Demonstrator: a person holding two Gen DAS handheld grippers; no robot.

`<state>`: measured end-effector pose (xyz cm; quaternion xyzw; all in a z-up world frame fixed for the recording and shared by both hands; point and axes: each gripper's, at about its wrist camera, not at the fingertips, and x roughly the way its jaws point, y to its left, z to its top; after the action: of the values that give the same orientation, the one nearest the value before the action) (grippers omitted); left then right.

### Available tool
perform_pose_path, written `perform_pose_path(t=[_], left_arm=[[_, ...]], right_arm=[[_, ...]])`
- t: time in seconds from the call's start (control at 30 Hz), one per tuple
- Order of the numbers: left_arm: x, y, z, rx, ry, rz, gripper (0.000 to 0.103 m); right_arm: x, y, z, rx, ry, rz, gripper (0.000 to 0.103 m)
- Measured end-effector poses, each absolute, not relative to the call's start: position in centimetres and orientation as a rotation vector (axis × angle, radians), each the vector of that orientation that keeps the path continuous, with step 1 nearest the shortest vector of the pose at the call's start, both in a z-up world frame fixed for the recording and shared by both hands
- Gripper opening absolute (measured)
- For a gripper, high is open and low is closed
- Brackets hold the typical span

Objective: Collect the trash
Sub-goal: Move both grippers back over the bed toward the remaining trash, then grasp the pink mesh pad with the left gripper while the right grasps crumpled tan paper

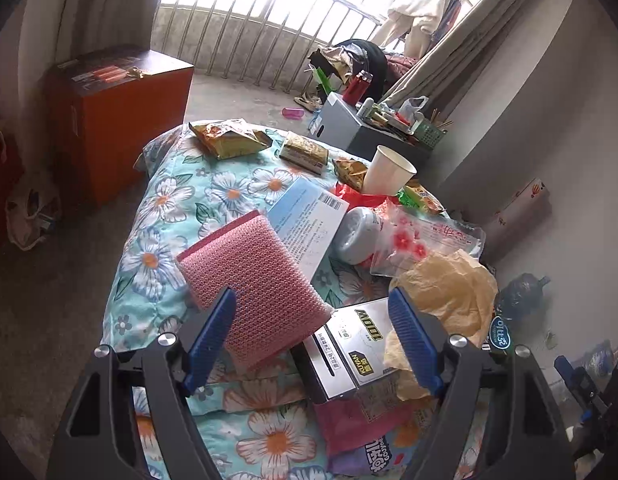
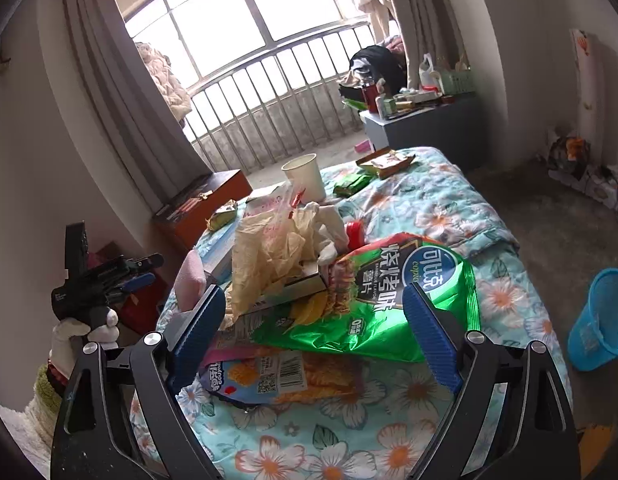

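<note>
Trash heaped on a bed covered by a turquoise floral quilt (image 2: 437,216); far right part of the quilt bare, as is the near strip at the foot edge. Left gripper (image 1: 313,340) released, blue jaws spread wide and gripping nothing, hovering over a pink honeycomb-textured sponge pad (image 1: 253,284) and a white-and-black cardboard box marked 100W (image 1: 349,344), near the quilt's left edge. Right gripper (image 2: 313,328) likewise released, jaws wide and empty, framing a shiny green chip bag (image 2: 373,304) on the near middle of the quilt; beneath it a blue-and-orange snack wrapper with barcode (image 2: 269,376). Crumpled beige paper wrap (image 2: 265,256) at the heap's centre; white paper cup (image 2: 305,176) upright toward the far edge, beside a small green wrapper (image 2: 351,183). Open carpet to the right of the bed, with a blue plastic waste basket (image 2: 601,320) standing apart from the right edge. Right wrist view only: basket, plus a white-gloved hand (image 2: 81,330) holding the other gripper off the left edge. Left wrist view only: grey round tub (image 1: 355,236), pale blue printed carton (image 1: 305,216), orange cabinet (image 1: 117,120) across a floor gap from the left edge.
</note>
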<state>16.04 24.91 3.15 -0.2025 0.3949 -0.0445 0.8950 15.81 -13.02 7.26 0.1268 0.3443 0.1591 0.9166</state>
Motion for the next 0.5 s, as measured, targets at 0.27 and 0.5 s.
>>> perform_pose_path(t=[0.27, 0.5], left_arm=[[20.9, 22.4, -0.4, -0.287, 0.898, 0.062, 0.081], [21.0, 21.3, -1.3, -0.12, 0.882, 0.13, 0.081]], right_arm=[[17.3, -11.2, 6.0, 0.231, 0.762, 0.323, 0.085], [17.5, -11.8, 5.2, 0.255, 0.782, 0.306, 0.085]])
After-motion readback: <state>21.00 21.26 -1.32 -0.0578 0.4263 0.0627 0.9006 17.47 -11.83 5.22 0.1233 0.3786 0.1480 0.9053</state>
